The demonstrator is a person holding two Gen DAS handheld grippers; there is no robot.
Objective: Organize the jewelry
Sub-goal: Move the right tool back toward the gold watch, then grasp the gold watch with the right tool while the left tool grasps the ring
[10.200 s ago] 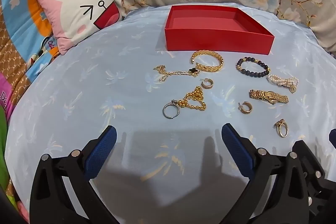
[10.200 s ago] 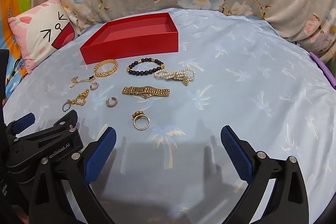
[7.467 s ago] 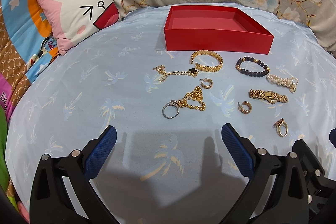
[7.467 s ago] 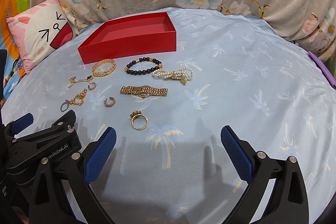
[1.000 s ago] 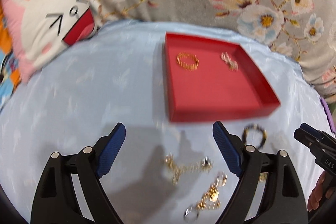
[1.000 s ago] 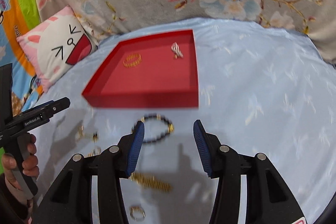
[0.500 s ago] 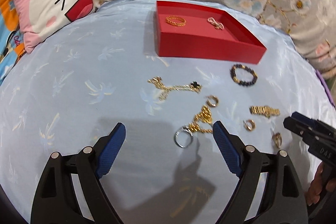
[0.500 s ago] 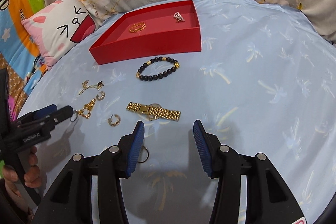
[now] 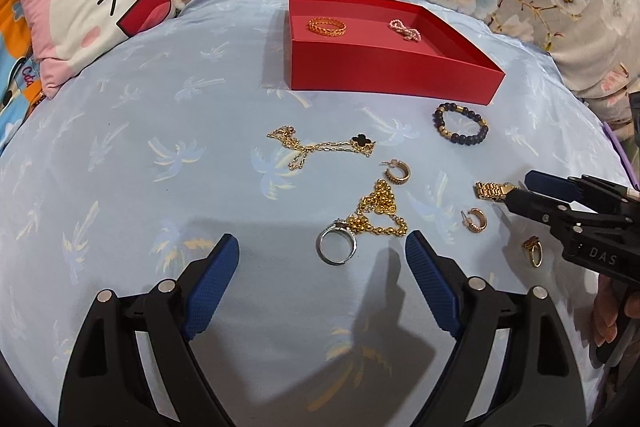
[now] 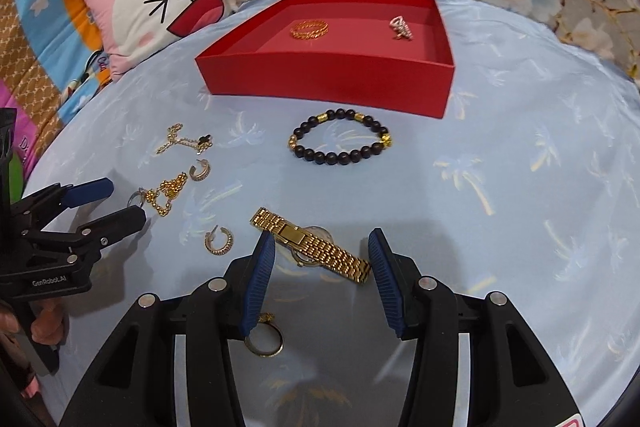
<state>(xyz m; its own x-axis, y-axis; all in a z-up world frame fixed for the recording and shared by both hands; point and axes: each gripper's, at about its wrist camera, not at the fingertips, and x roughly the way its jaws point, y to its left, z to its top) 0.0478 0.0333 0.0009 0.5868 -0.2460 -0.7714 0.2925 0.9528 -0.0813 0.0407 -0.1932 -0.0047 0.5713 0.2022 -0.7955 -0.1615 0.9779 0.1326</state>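
Right wrist view showed your red tray (image 10: 328,83) at the far side of the cloth, holding only a gold bangle (image 10: 309,28) and a pearl piece (image 10: 401,27). Your right gripper (image 10: 320,267) stood spread over the gold watch (image 10: 310,245), the band lying slantwise between the pads. Closing there, you risked pinching one end so it swung loose, or snagging the ring (image 10: 264,339) just beneath. Your left gripper (image 9: 320,267), also spread, hung over the chain with the silver ring (image 9: 362,227), which could tangle.

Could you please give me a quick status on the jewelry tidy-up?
Both hand-held grippers open, empty. Right straddles gold watch; left hovers near silver ring. Gold bangle and pearl bracelet in red box. Nothing blocking.
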